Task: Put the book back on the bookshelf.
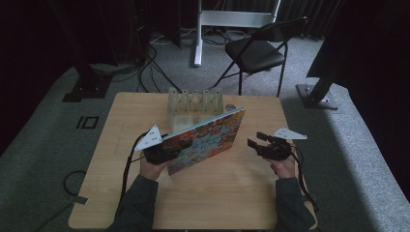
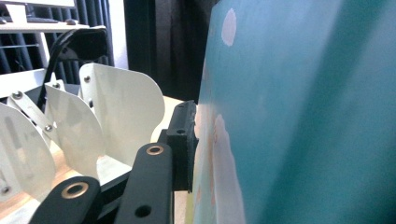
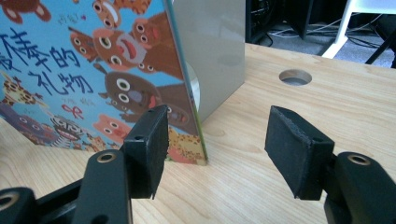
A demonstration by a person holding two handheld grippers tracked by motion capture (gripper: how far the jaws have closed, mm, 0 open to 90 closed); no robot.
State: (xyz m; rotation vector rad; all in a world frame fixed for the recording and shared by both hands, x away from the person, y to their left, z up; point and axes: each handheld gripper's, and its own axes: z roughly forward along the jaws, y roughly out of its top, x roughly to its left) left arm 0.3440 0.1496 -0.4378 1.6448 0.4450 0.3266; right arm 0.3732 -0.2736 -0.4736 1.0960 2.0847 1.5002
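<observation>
A picture book (image 1: 205, 140) with a colourful cartoon-animal cover stands tilted on the wooden table (image 1: 232, 193), its lower corner resting on the wood. My left gripper (image 1: 167, 150) is shut on the book's left edge. In the left gripper view one black pad (image 2: 184, 140) presses against the teal back cover (image 2: 303, 116), and the other jaw is hidden behind the book. My right gripper (image 1: 256, 140) hovers open just right of the book. In the right gripper view its jaws (image 3: 217, 149) stand wide apart, with the book's near corner (image 3: 191, 149) beside the left one and nothing between them.
A white slotted rack (image 1: 195, 107) stands behind the book at the table's far edge, its curved dividers (image 2: 116, 116) close to my left gripper. A round hole (image 3: 295, 77) is cut in the tabletop. A black folding chair (image 1: 256, 48) stands beyond the table.
</observation>
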